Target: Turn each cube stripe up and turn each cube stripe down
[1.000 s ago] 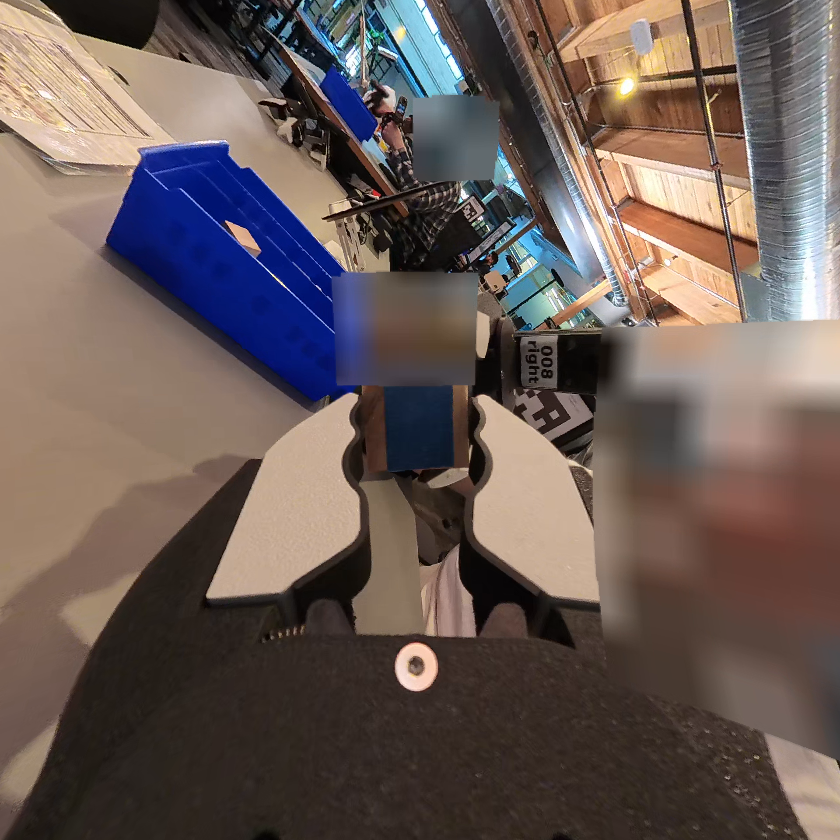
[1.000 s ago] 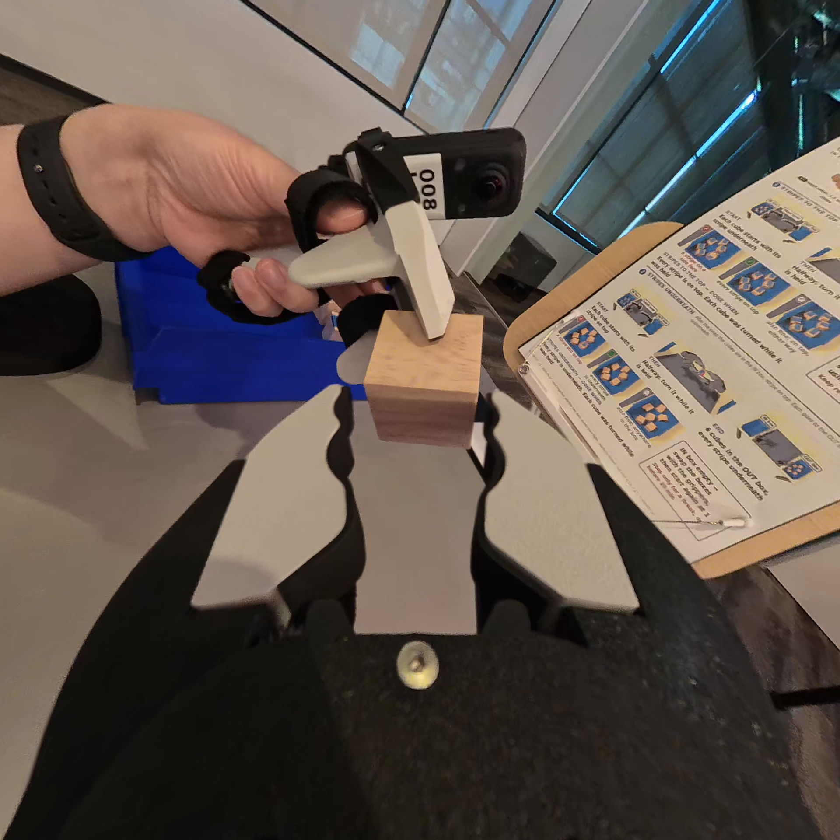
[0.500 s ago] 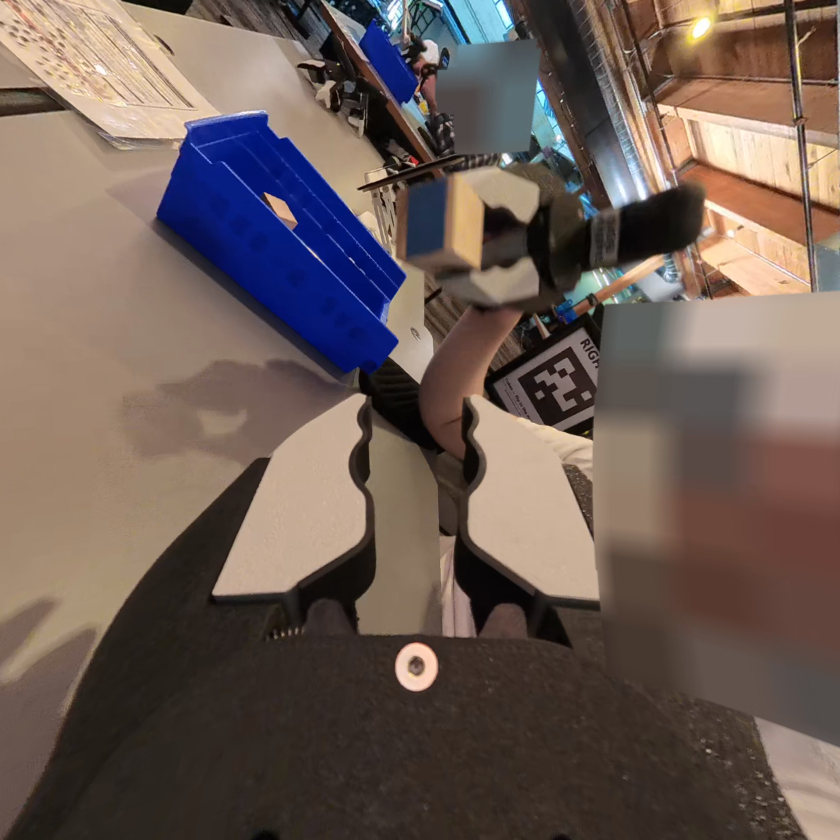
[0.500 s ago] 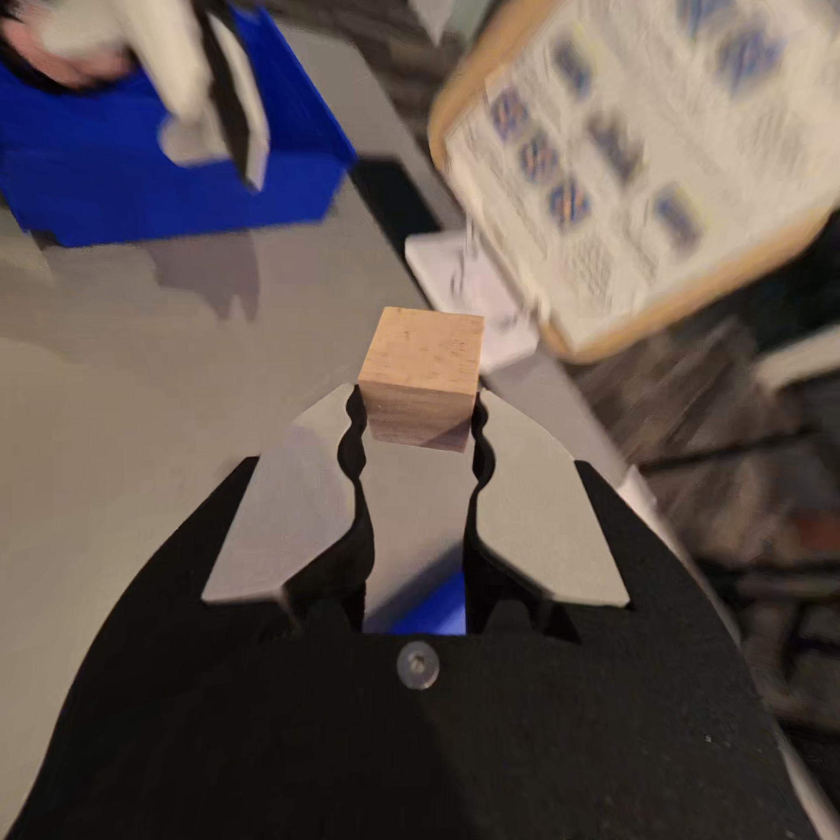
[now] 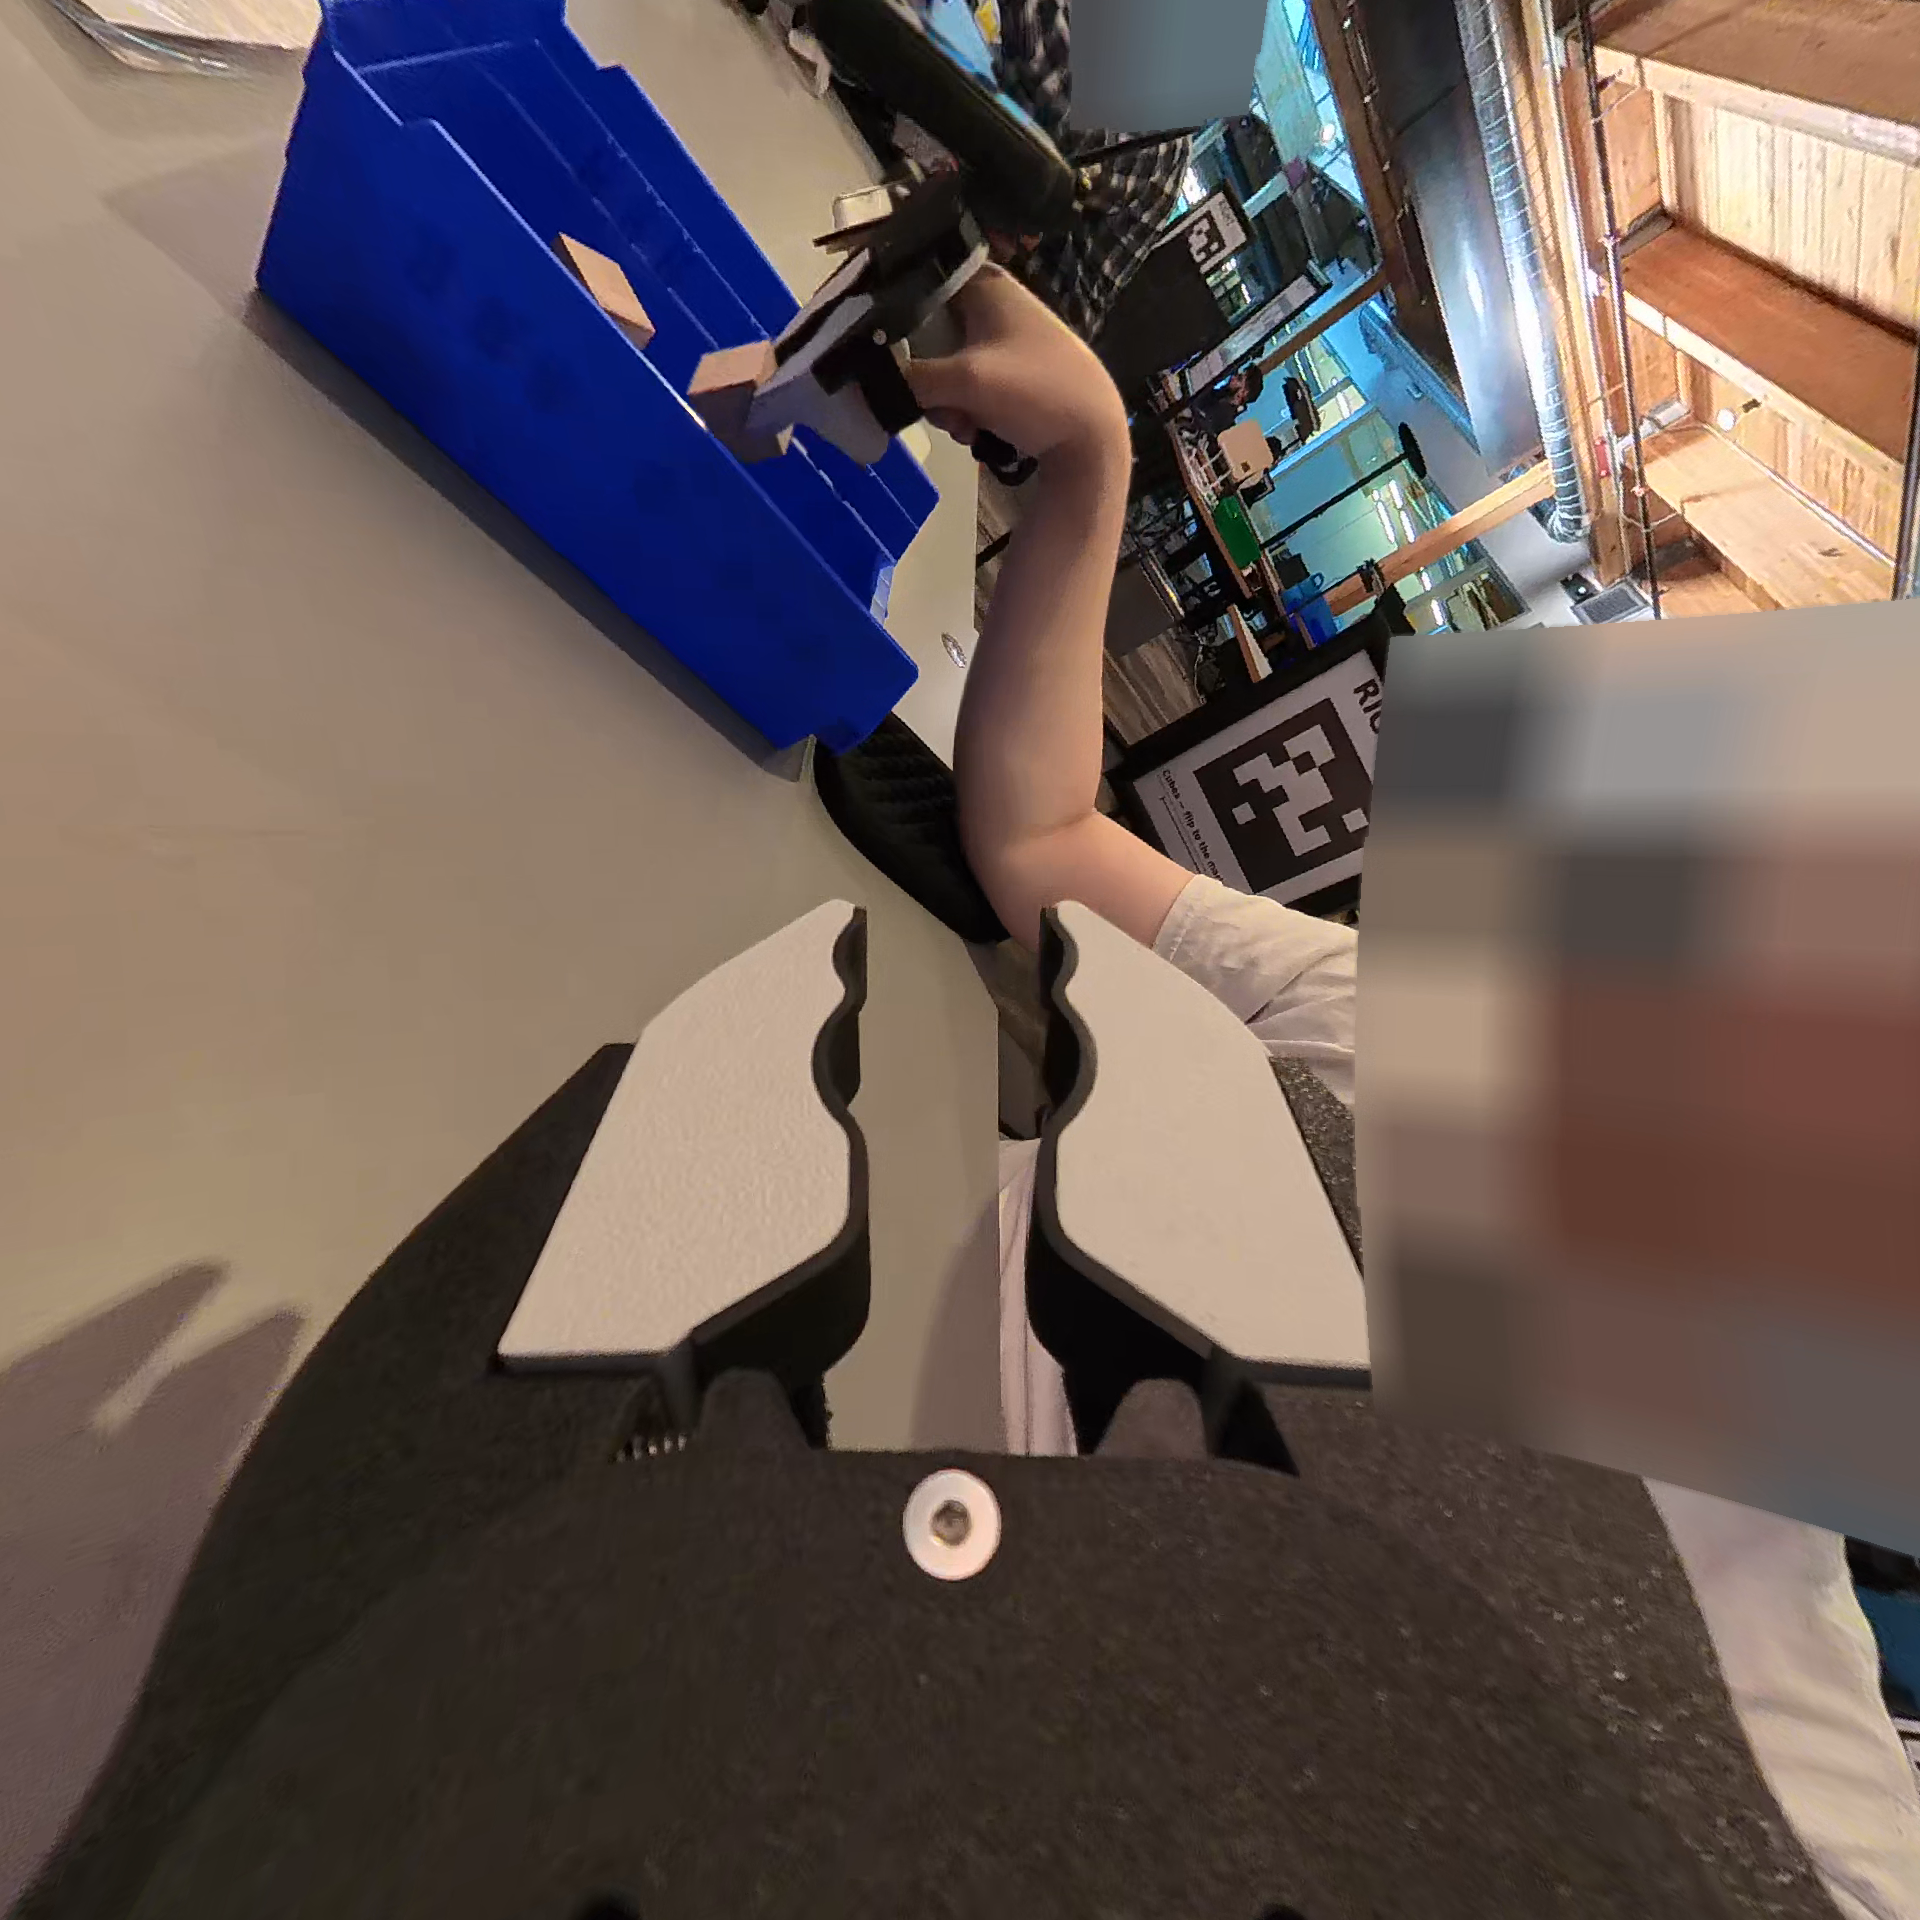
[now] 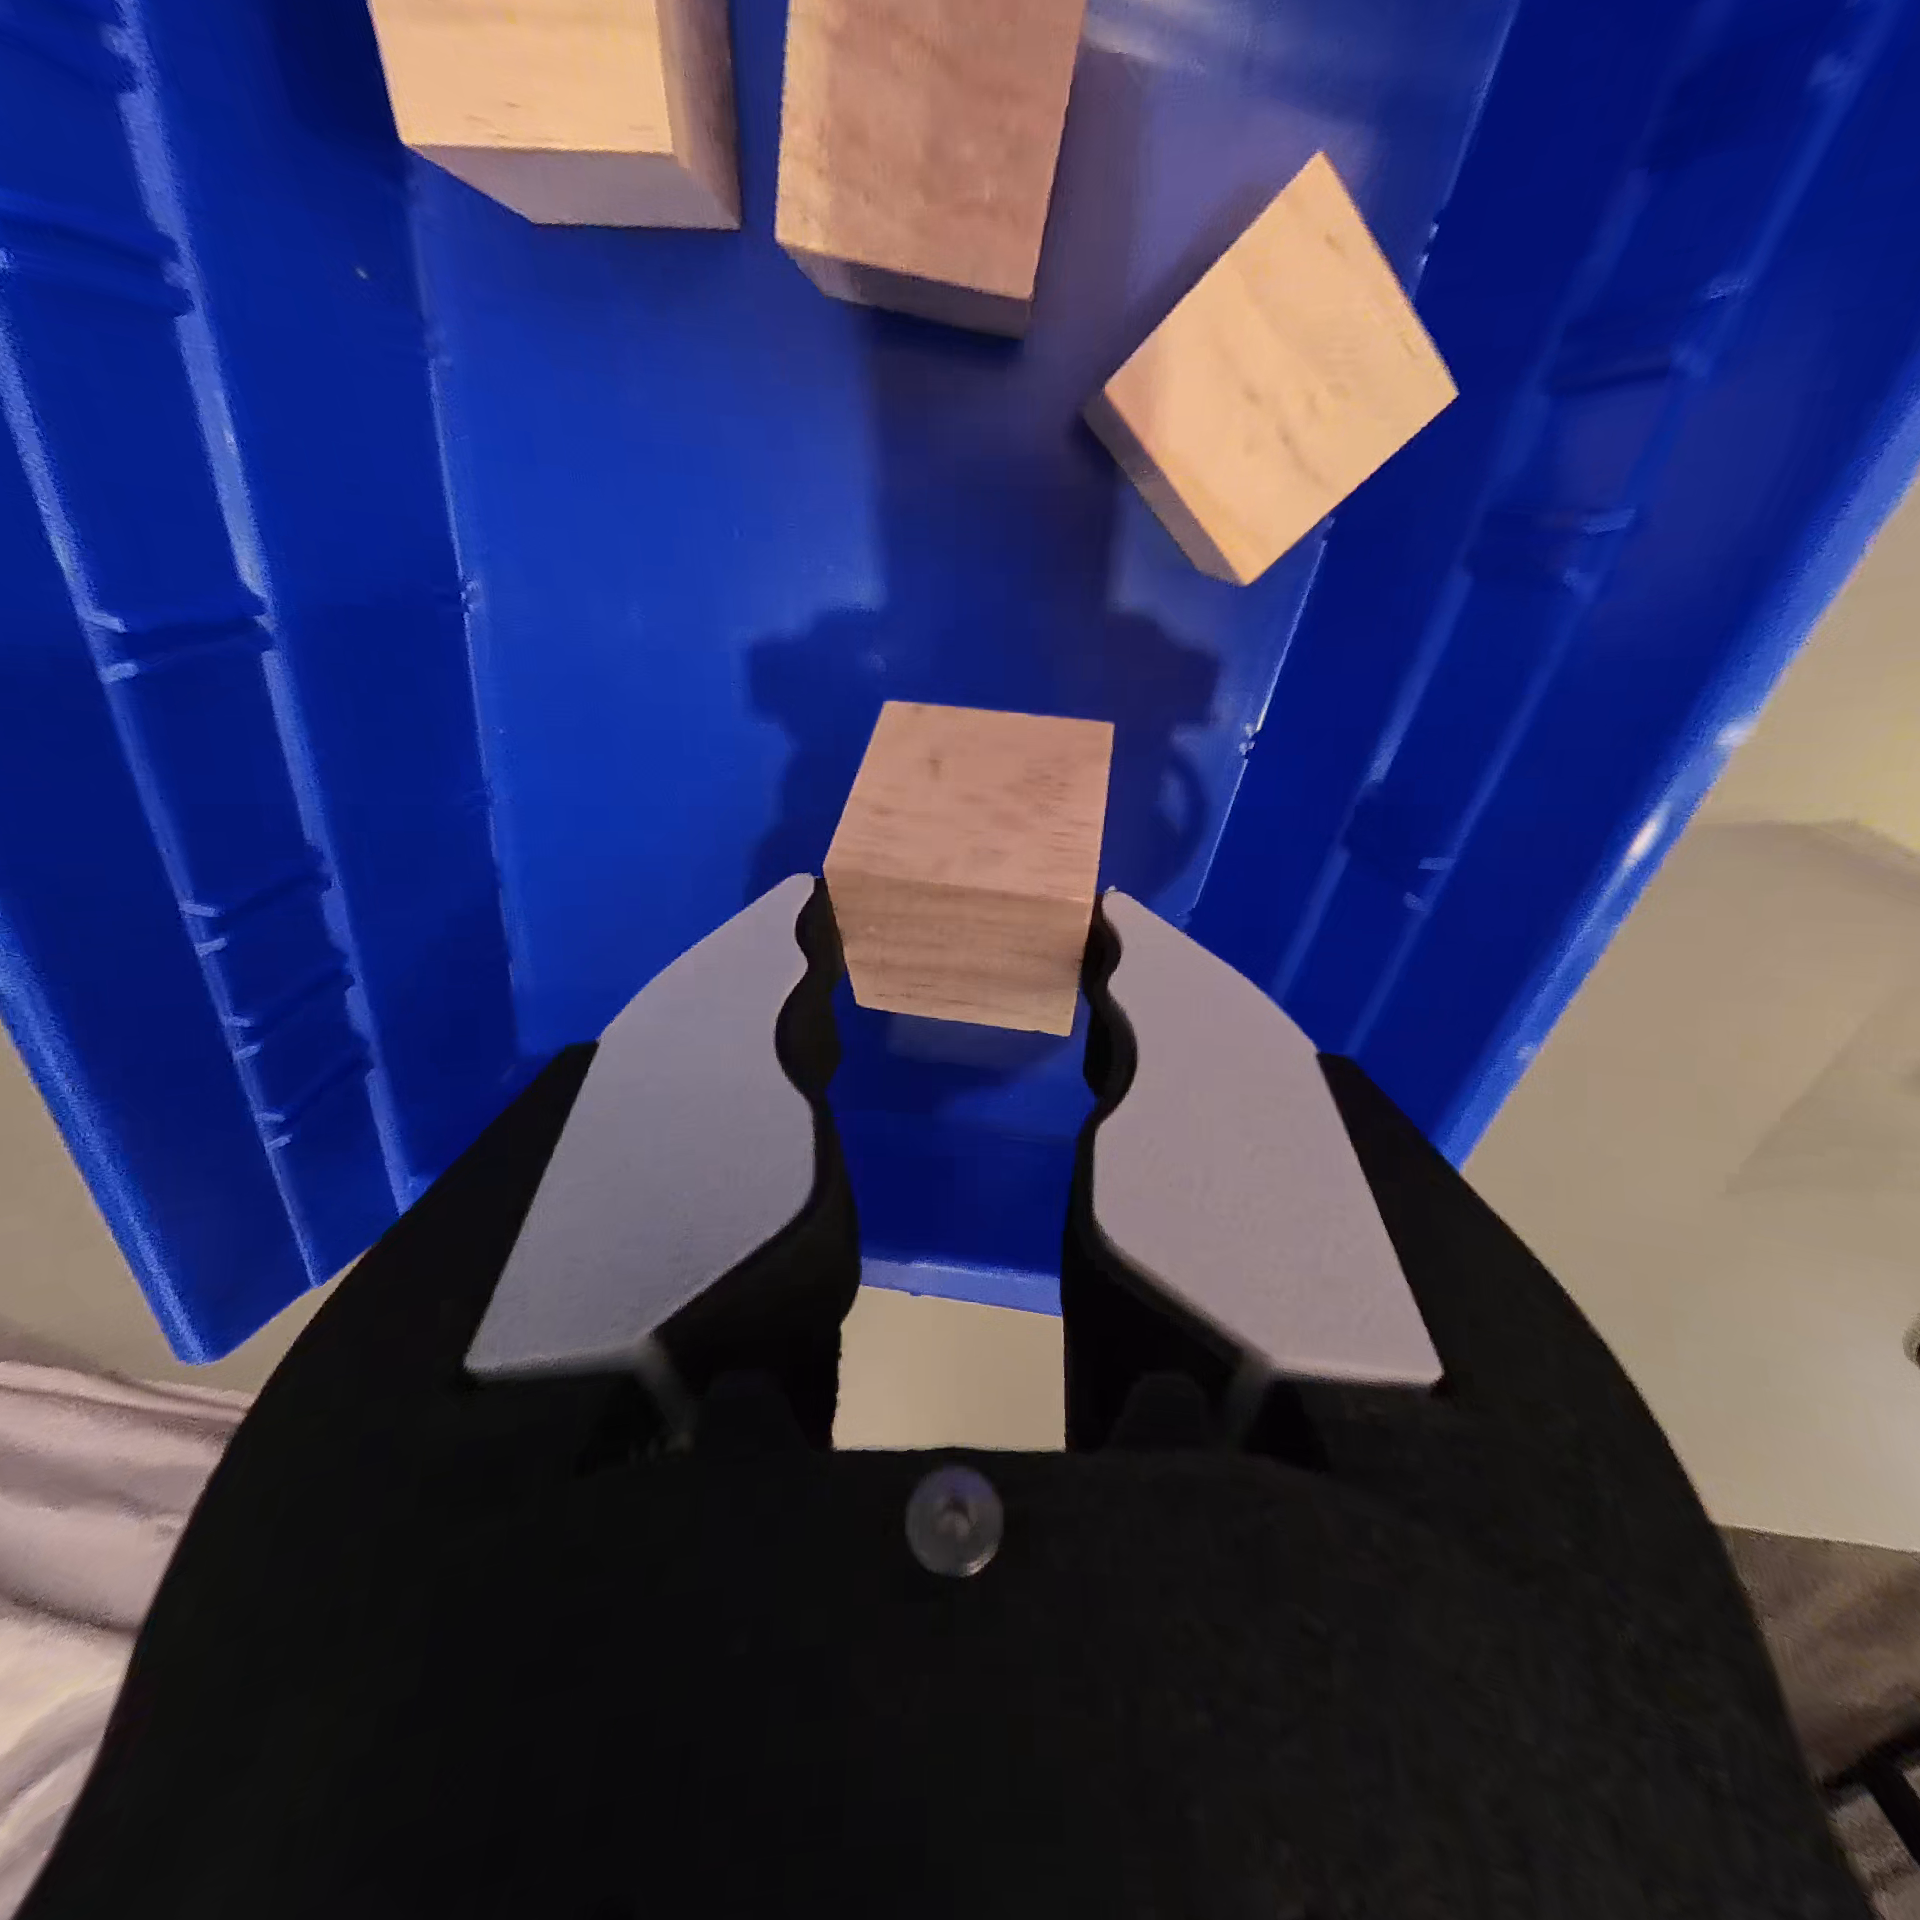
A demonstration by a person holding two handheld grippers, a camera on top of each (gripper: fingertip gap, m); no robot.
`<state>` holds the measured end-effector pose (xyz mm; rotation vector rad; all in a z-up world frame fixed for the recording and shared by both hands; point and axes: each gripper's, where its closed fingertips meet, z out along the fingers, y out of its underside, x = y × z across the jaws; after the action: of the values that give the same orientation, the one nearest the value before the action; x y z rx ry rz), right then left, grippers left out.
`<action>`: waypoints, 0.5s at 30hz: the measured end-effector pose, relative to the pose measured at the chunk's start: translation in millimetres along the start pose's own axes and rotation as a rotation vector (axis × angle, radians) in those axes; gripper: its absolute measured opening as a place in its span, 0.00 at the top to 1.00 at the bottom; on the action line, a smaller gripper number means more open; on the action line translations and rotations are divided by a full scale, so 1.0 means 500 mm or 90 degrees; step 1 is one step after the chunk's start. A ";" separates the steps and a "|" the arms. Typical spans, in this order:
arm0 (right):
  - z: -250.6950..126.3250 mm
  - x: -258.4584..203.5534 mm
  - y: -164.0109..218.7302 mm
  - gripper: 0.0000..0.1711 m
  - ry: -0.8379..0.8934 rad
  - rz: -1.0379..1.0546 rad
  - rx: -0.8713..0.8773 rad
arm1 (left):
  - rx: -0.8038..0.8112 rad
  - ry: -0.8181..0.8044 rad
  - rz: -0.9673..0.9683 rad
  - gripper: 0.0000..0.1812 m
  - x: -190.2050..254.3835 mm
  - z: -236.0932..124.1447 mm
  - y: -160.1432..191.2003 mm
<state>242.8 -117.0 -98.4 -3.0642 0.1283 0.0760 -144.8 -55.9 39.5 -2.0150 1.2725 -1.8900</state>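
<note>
1 cube pinched over bin floor.

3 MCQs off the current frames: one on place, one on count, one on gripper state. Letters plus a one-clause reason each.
1. Where is the cube held by the right gripper?
A. over the blue bin's floor
B. on the grey table
C. on the instruction sheet

2. How many other wooden cubes lie in the bin in the right wrist view?
A. one
B. three
C. five

3. What state is the left gripper in?
A. shut on a cube
B. shut on the bin wall
C. open, holding nothing

Key:
1 A, blue bin floor lies behind the held cube.
2 B, three loose cubes show beyond it.
3 C, only table and a sleeve show between its fingers.
</note>
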 end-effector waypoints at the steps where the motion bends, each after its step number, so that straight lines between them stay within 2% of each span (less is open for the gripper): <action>1: 0.007 -0.001 0.005 0.74 0.000 -0.002 -0.016 | -0.003 0.000 -0.001 0.83 0.000 0.002 0.001; 5: 0.037 0.019 0.014 0.74 0.042 -0.002 -0.076 | -0.011 -0.003 0.000 0.83 0.000 0.007 0.005; 15: 0.064 0.055 0.005 0.74 0.082 0.016 -0.095 | -0.019 -0.001 0.008 0.84 0.013 0.007 0.009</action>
<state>268.4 -119.4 -132.0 -3.2165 0.1764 -0.1165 -145.1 -64.5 41.1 -2.0163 1.3188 -1.8751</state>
